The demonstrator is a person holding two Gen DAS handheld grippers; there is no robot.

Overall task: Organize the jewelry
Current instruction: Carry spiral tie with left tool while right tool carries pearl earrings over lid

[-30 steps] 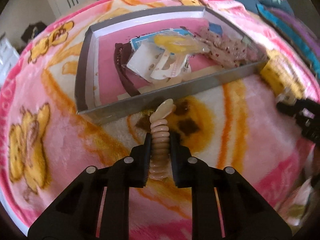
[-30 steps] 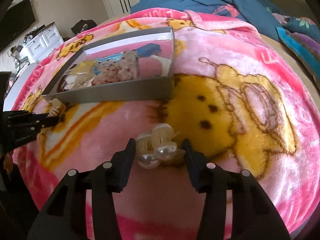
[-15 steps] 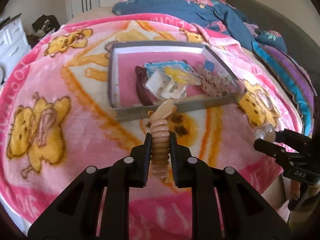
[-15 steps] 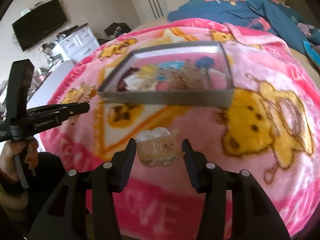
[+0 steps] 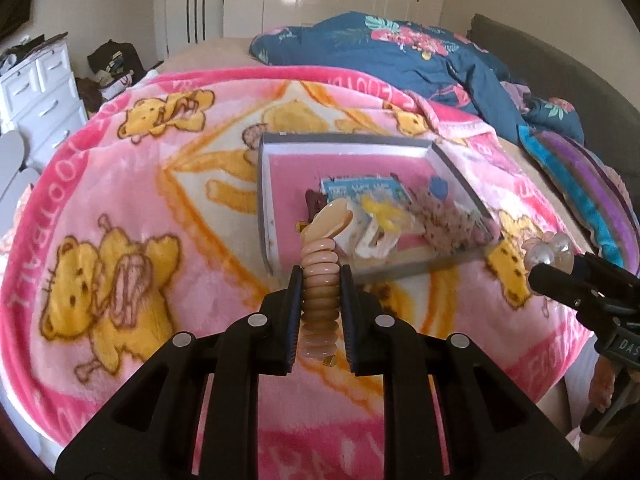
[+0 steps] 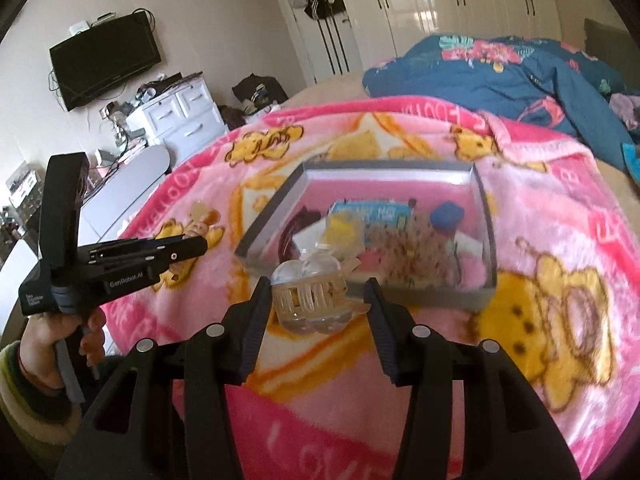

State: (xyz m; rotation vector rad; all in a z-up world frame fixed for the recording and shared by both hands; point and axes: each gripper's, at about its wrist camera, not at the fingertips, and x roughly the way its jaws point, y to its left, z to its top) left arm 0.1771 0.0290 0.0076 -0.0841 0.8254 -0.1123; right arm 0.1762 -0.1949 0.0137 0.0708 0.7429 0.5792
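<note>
Jewelry and hair pieces lie jumbled in a grey tray (image 5: 460, 168) on a pink bear-print blanket (image 5: 120, 208), the packets too blurred to read. The left gripper (image 5: 320, 308) is clamped on a ribbed tan hair clip (image 5: 320, 292); the right gripper (image 6: 316, 312) pinches a pearl claw clip (image 6: 310, 300). "GenRobot.AI" shows on the left tool's body, "DAS", cut off, on the right. Blanket lettering reads "FOOTBALL".

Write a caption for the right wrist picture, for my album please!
Right gripper jaws hold a pearly hair claw above the pink bear blanket, facing the grey tray.
</note>
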